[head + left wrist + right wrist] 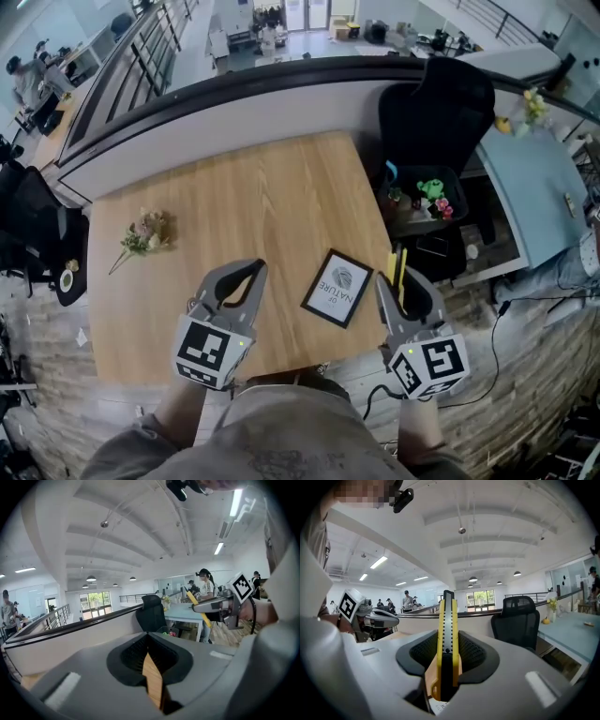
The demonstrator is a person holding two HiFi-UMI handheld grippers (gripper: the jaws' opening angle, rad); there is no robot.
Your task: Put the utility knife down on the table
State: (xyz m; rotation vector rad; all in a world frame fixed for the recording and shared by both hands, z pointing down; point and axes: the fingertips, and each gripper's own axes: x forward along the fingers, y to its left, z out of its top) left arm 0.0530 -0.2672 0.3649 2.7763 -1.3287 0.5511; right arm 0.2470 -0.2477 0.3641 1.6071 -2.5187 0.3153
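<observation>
Closest to us, low in the head view, are the two marker cubes, and the right claw (398, 286) carries the task's thing. The utility knife (446, 634), yellow with a black slider strip, is pinched between its jaws, which are closed against the knife's sides. In the right gripper view it stands up out of the jaws, tip pointing away from the claw. From above, we see the knife (397, 267) poking forward out of the claw at the right edge of the desk (262, 197). It is held in the air, not lying on the wood.

Just left of the right claw, a black-framed picture (337, 288) lies flat on the desk, turned at an angle. Further left is the left claw (246, 272). Its jaws (152, 667) are drawn together with only a thin slit between them, through which we see wood grain and nothing held.

A small bunch of dried flowers (145, 234) lies well apart, near the left edge of the desk. Beyond the right edge stands a black office chair (436, 112) with small green and pink items (433, 194) on its seat.
</observation>
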